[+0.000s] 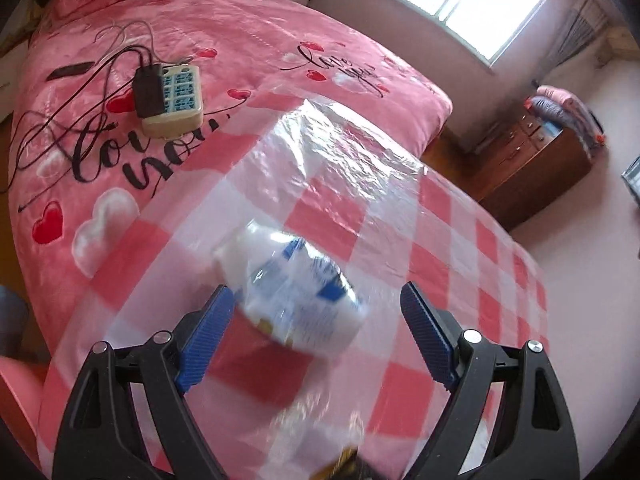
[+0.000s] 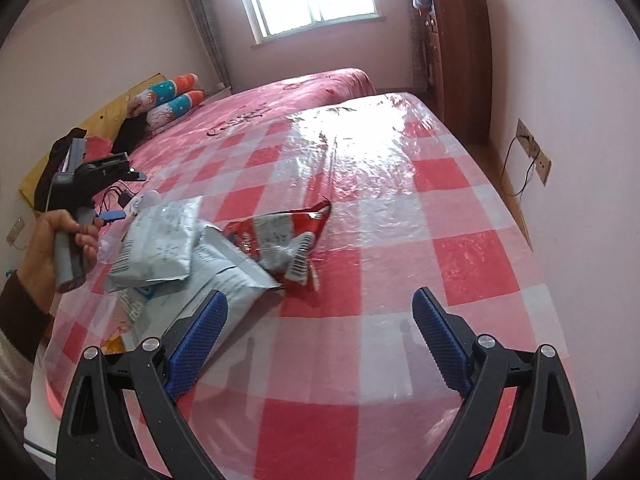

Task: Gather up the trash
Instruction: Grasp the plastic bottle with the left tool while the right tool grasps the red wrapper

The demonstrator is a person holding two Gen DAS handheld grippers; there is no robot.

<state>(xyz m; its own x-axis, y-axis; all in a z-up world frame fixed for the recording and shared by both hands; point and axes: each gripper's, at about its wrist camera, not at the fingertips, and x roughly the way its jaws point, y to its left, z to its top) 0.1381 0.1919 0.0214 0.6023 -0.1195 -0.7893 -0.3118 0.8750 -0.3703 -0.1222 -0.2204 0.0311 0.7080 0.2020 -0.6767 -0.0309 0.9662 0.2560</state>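
Note:
A crumpled white and blue plastic wrapper (image 1: 294, 286) lies blurred on the red and white checked plastic sheet (image 1: 460, 248), between the open fingers of my left gripper (image 1: 316, 304); I cannot tell if they touch it. In the right wrist view, grey foil bags (image 2: 160, 240) and a red snack bag (image 2: 280, 232) lie in a pile on the checked sheet (image 2: 440, 220). My right gripper (image 2: 320, 316) is open and empty, just short of the pile. The left gripper (image 2: 108, 216) shows at the far left, held by a hand.
A power strip with a black charger and cables (image 1: 168, 96) lies on the pink bedspread (image 1: 260, 40). A wooden dresser (image 2: 460, 60) with folded blankets stands by the right wall. Wall sockets with a cord (image 2: 532, 152) are on the right. Pillows (image 2: 172, 100) lie at the bed's head.

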